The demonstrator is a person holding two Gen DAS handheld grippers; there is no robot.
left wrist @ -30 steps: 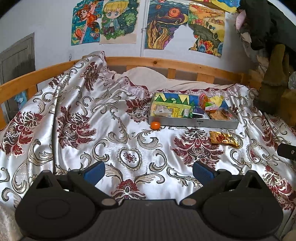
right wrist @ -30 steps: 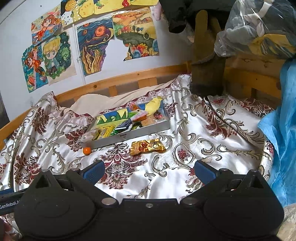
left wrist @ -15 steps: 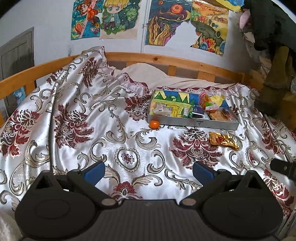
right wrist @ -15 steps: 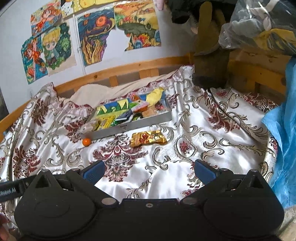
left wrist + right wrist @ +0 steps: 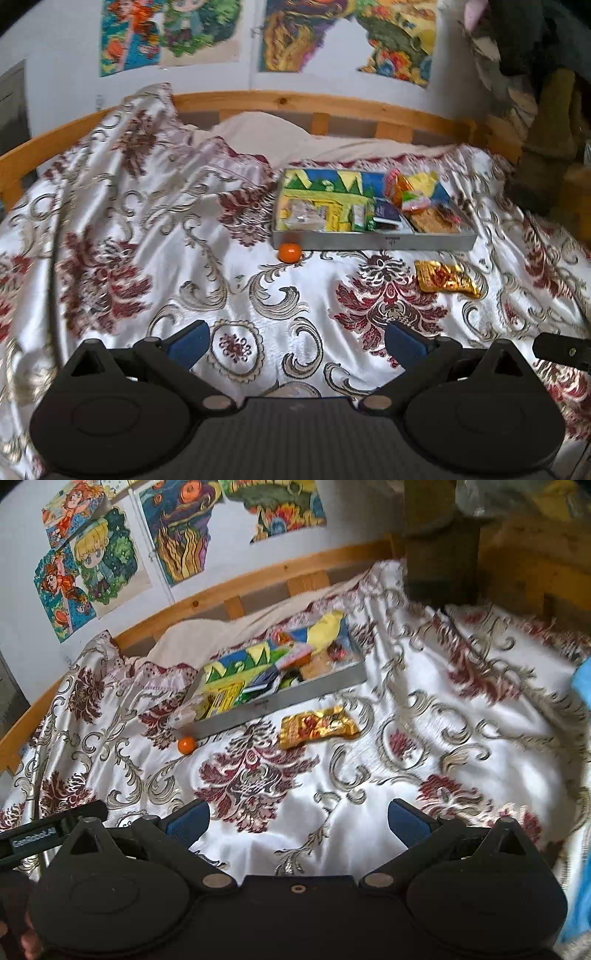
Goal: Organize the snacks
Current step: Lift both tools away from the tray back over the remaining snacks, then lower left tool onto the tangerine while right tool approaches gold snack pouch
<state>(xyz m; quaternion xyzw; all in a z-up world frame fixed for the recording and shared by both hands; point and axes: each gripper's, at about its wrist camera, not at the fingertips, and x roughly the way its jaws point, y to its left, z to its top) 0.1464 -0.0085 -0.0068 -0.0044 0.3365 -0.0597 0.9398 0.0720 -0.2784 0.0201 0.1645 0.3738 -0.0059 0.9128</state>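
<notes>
A grey metal tray holding several colourful snack packets sits on the bed. A small orange fruit lies on the bedspread against the tray's front left corner. A gold and red snack packet lies on the bedspread in front of the tray's right part. My left gripper is open and empty, well short of the orange. My right gripper is open and empty, well short of the gold packet.
The bed has a white satin cover with red and gold patterns and a wooden rail behind it. Posters hang on the wall. Blue plastic and dark piled things stand at the right.
Both grippers have moved forward and tilted down toward the bed. The tray, orange and gold packet look larger and nearer. Nothing has been picked up.
</notes>
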